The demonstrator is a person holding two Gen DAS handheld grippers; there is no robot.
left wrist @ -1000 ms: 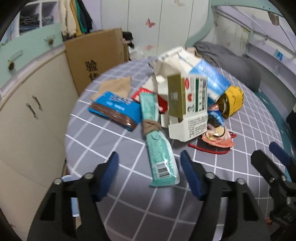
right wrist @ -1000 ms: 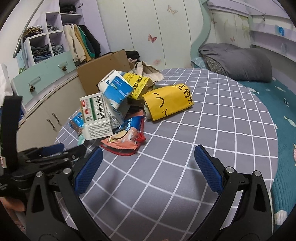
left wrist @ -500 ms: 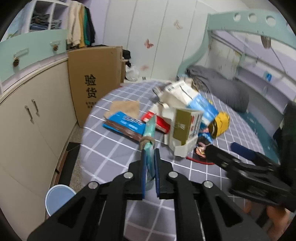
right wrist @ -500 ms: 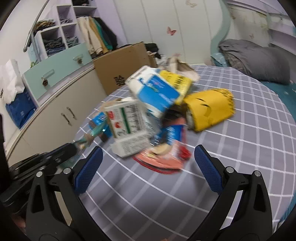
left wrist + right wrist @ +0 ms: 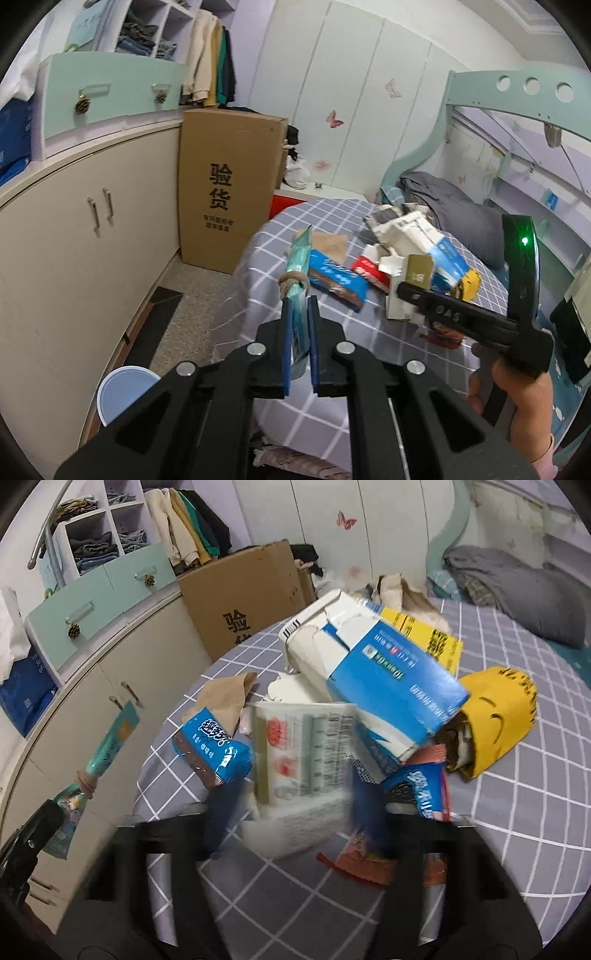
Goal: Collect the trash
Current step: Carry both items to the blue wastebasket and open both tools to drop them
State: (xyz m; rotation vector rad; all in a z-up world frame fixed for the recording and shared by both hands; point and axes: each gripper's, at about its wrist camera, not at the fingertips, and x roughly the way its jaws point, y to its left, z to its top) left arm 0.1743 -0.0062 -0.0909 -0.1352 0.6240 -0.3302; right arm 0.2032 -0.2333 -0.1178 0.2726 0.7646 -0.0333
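**Teal wrapper up in my left, right closing round the white box**

My left gripper (image 5: 298, 325) is clamped nearly shut on the teal wrapper (image 5: 297, 266). I have it by its lower end and clear of the table (image 5: 332, 354), out past the table's edge at about 9 o'clock from the trash pile. The wrapper's long axis runs up and away from my fingers, its free end pointing toward 12 o'clock in the left wrist view, with a brown band (image 5: 291, 282) knotted round it just above my pads. In the right wrist view it leans toward 1 o'clock.

Below and left of it there is open floor (image 5: 192, 295) along the cabinets (image 5: 85, 236), and a pale blue bin (image 5: 123, 391) sits at 7 o'clock. A tall cardboard box (image 5: 225, 184) stands at 11 o'clock beyond the table edge.

My right gripper (image 5: 284, 808) is closing, jaws about half apart, with the white box (image 5: 299, 760) between them. The blur hides whether the pads touch it. The blue carton (image 5: 380, 675) leans over that box at 1 o'clock, the yellow bag (image 5: 495, 720) lies at 2 o'clock, the blue pack (image 5: 212, 746) at 10 o'clock. Bare table spreads toward 3 o'clock.
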